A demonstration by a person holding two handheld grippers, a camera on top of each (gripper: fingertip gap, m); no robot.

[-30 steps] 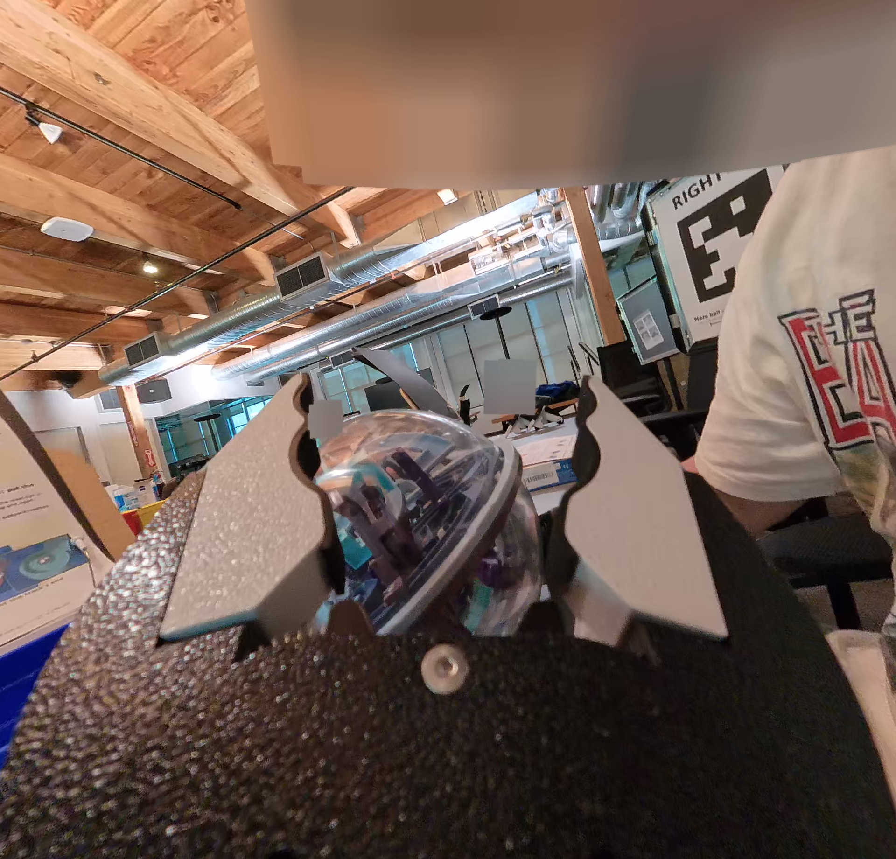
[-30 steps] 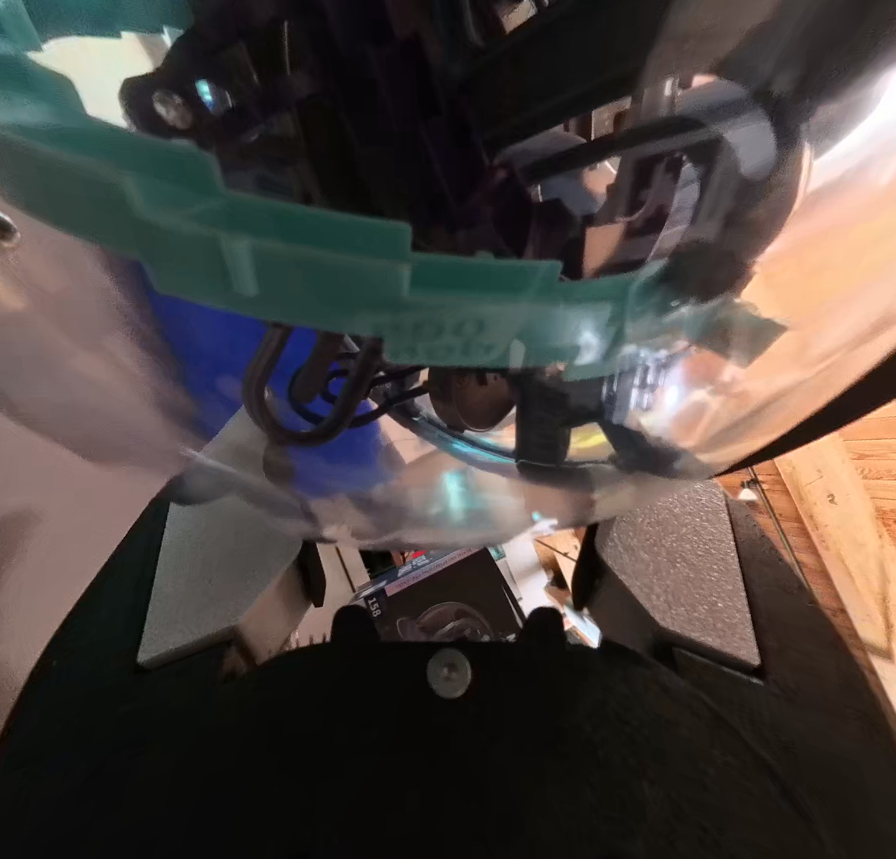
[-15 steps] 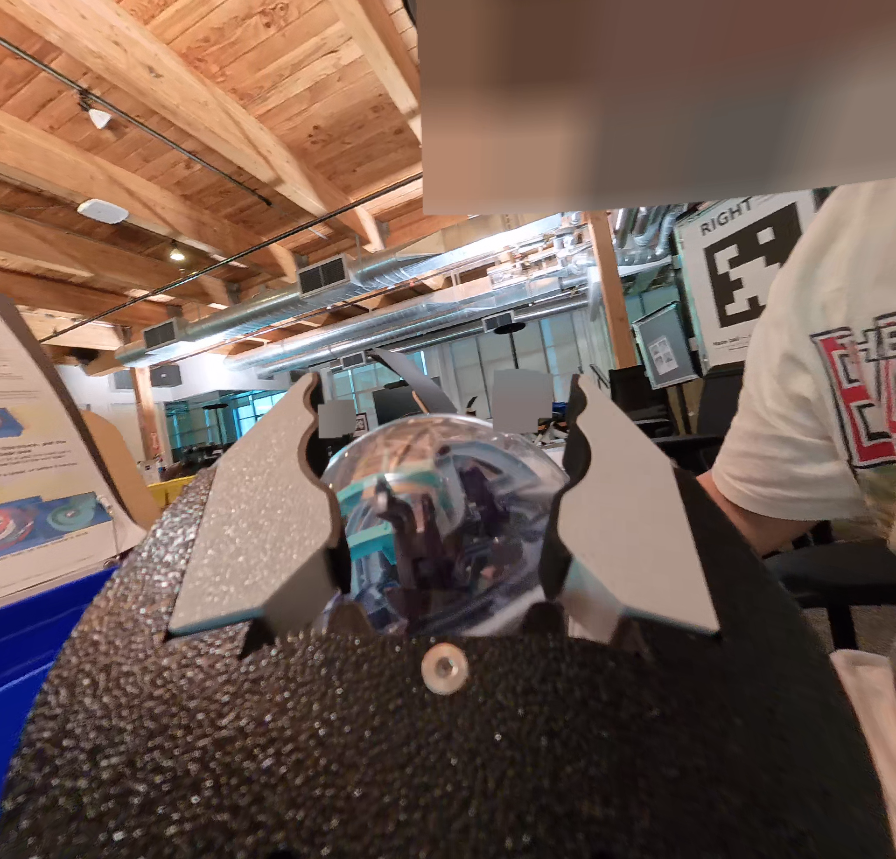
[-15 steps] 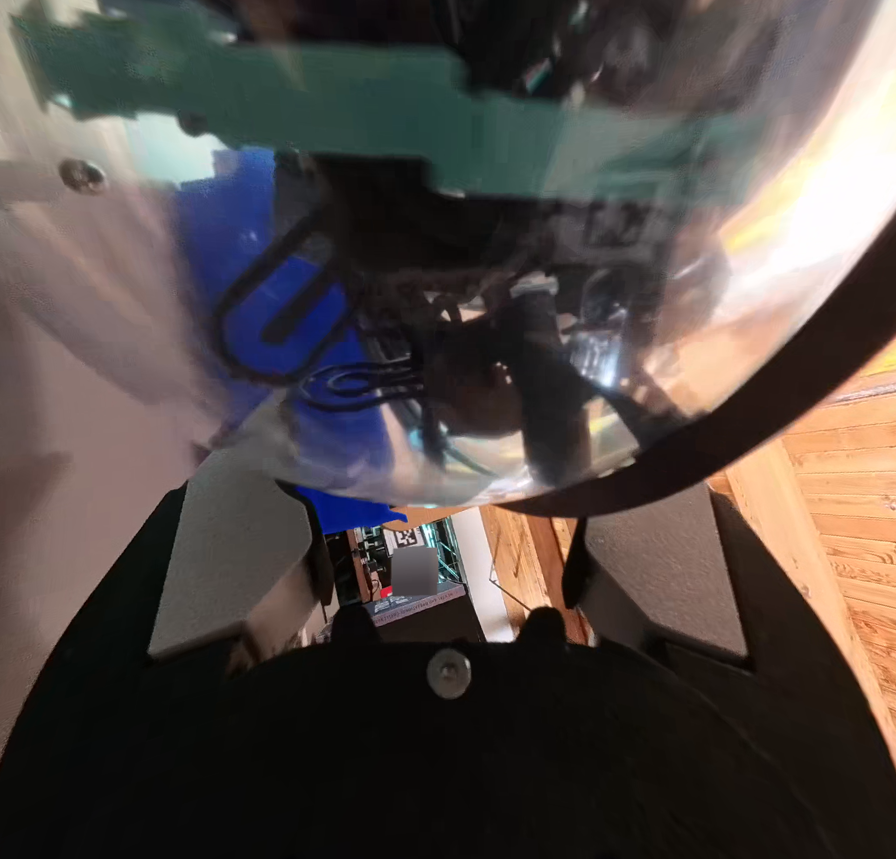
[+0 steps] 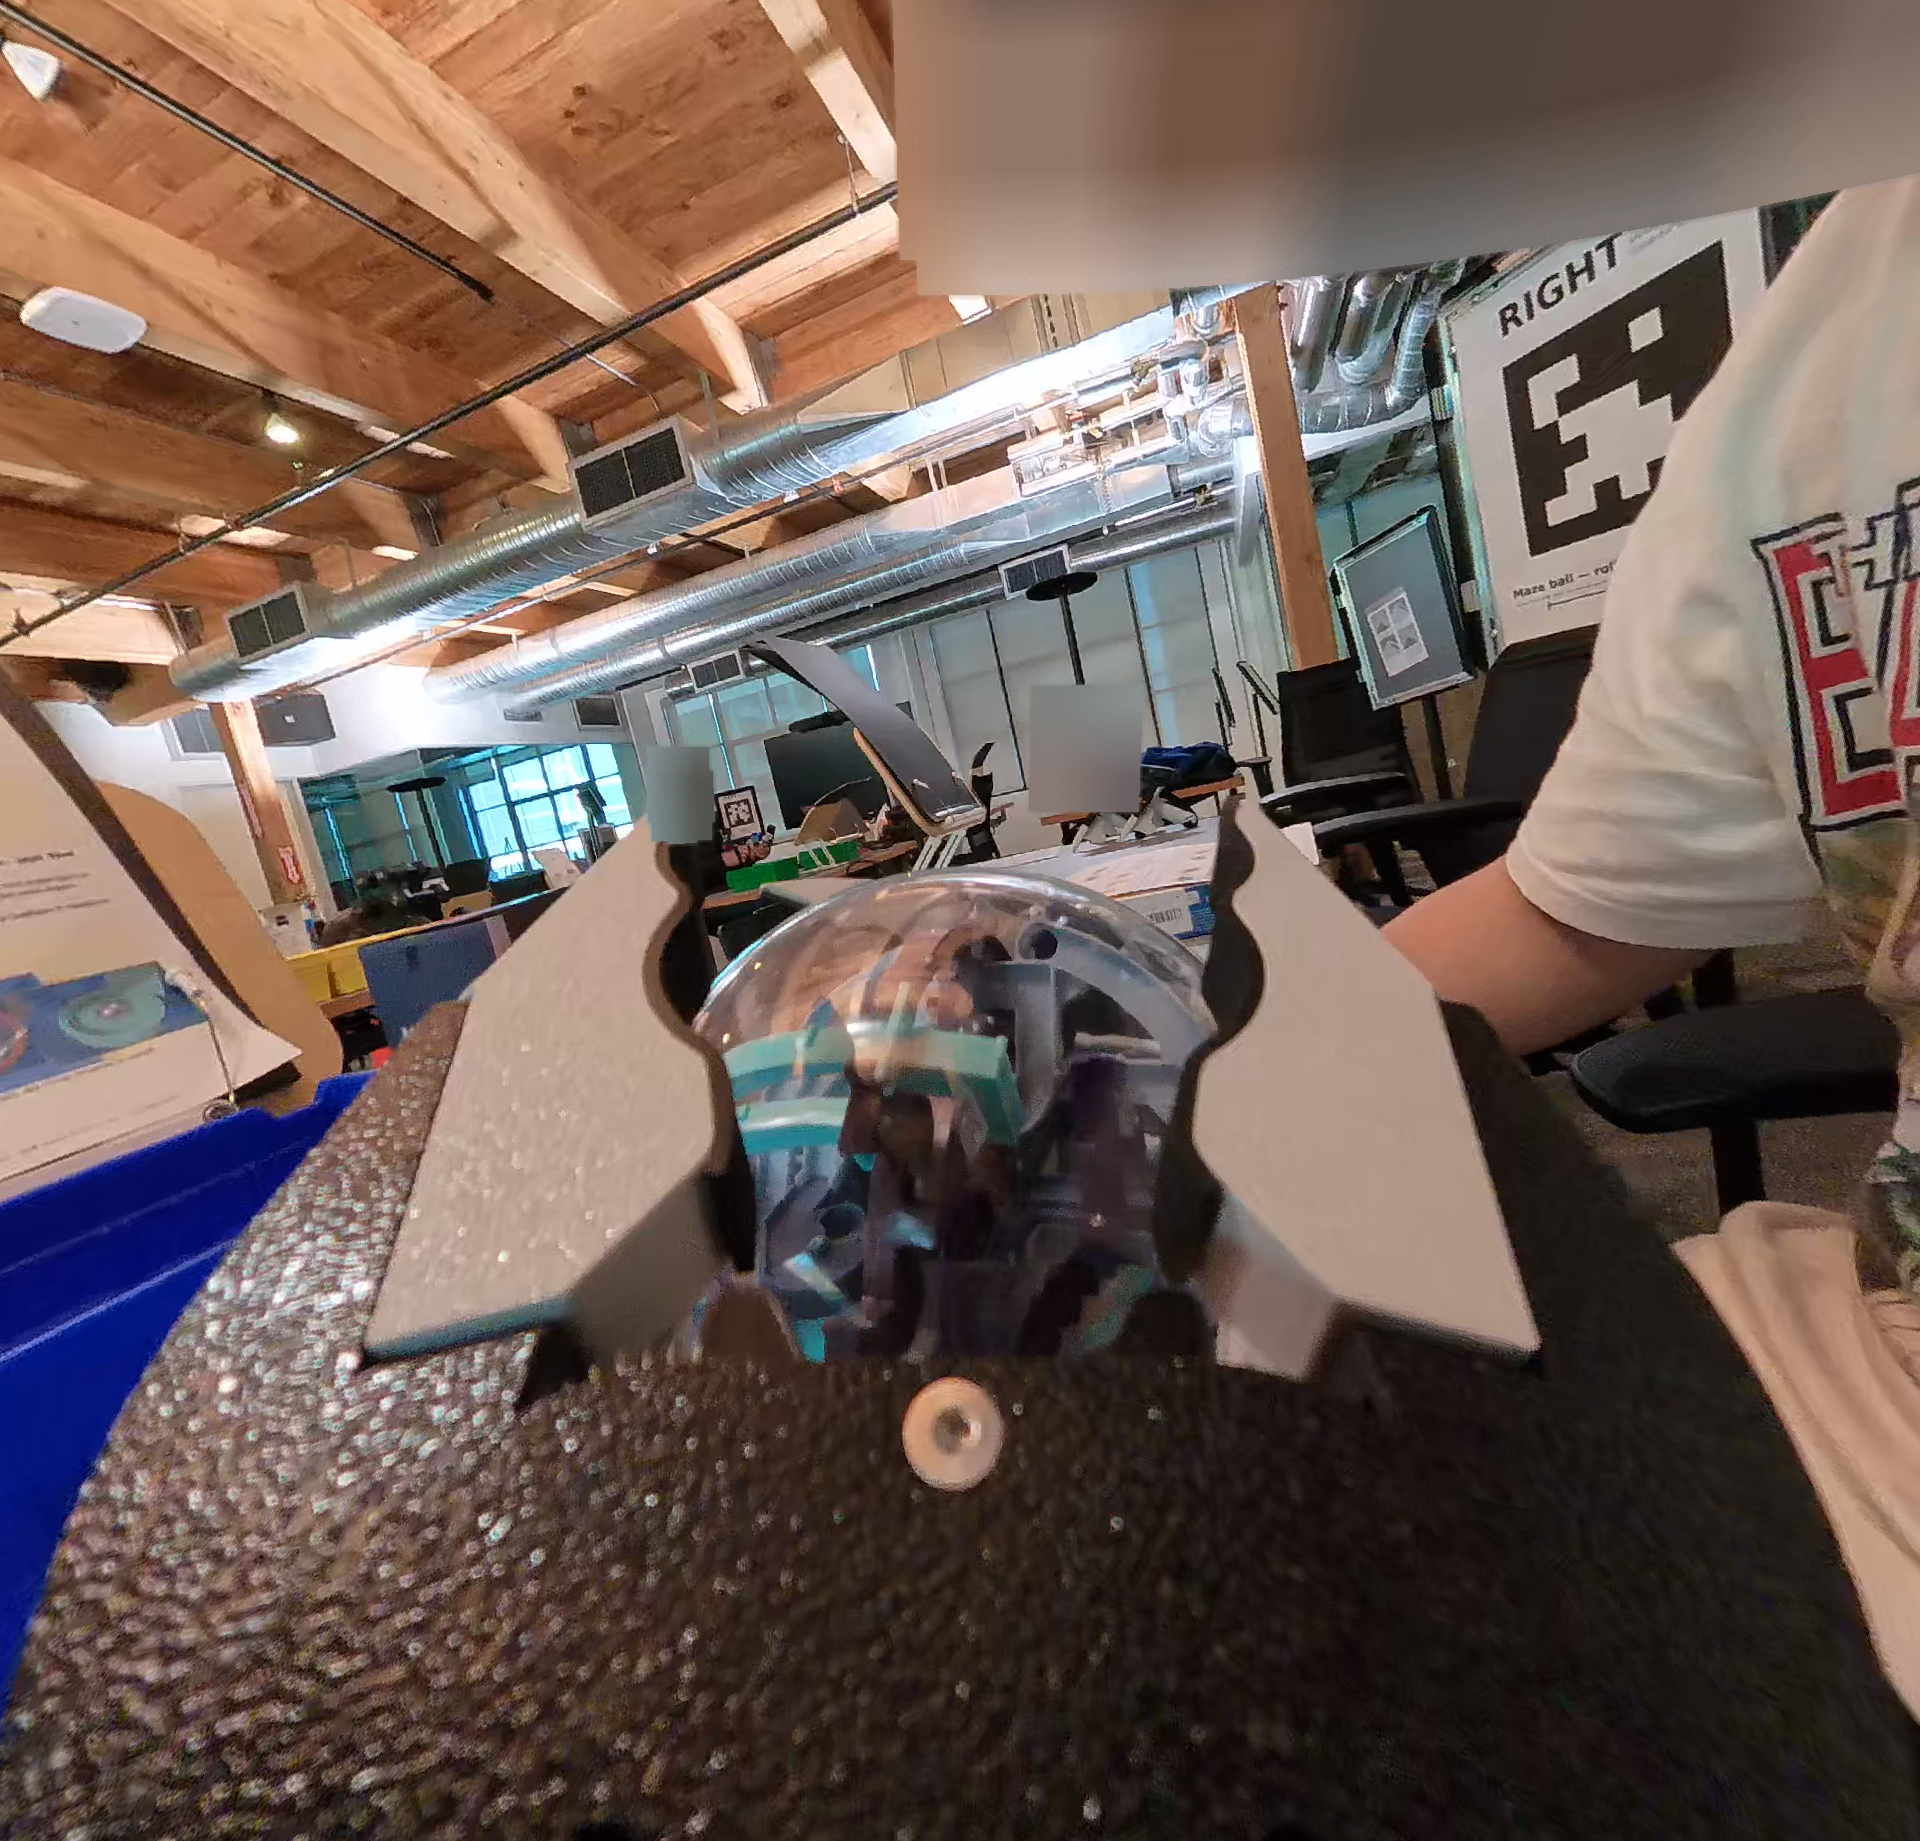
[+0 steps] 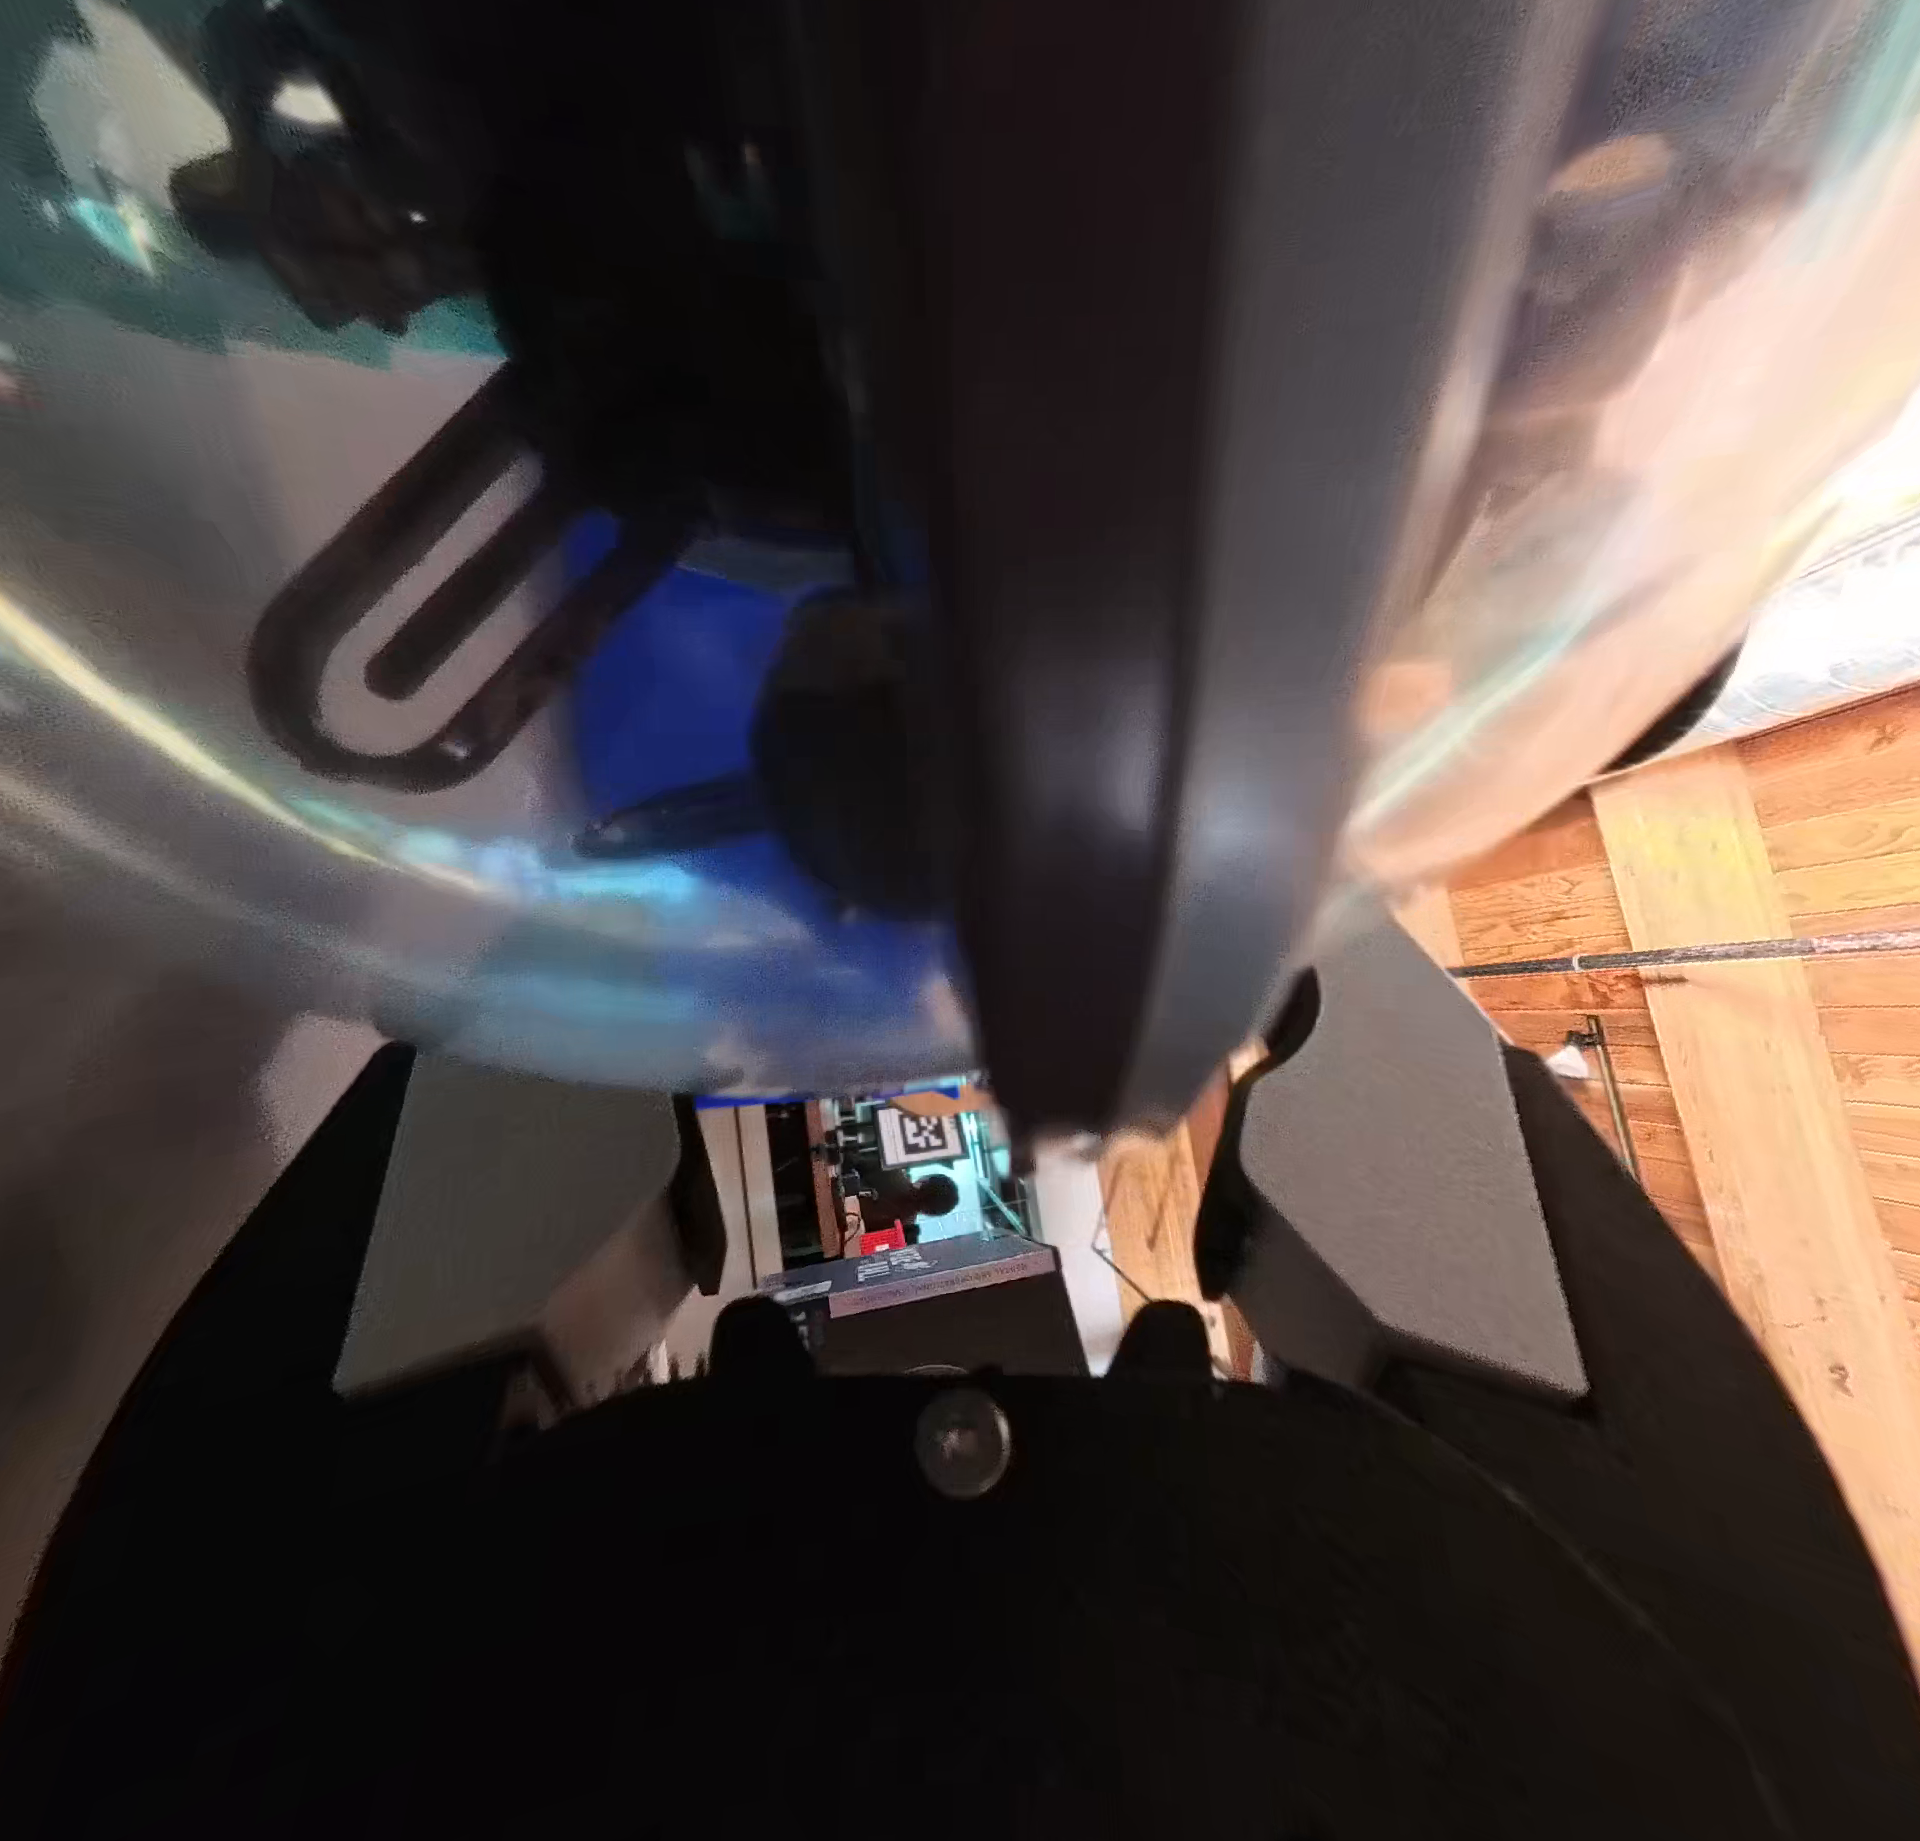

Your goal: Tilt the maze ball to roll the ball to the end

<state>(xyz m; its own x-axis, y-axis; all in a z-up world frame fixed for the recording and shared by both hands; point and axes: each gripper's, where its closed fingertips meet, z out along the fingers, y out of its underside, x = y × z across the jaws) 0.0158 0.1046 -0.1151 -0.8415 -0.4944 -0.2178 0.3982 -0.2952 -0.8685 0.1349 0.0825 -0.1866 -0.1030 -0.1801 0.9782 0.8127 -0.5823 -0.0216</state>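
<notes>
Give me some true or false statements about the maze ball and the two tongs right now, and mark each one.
1. The maze ball sits between the fingers of the left tongs. True.
2. The maze ball's shell is opaque red. False: it is clear, with teal and dark track pieces showing inside.
3. In the right wrist view the maze ball fills the upper frame, just past the right tongs. True.
4. The maze ball rests in the blue bin. False: it is held up in the air, with the bin off to the left.
5. A person in a white T-shirt shows at the right of the left wrist view. True.
</notes>
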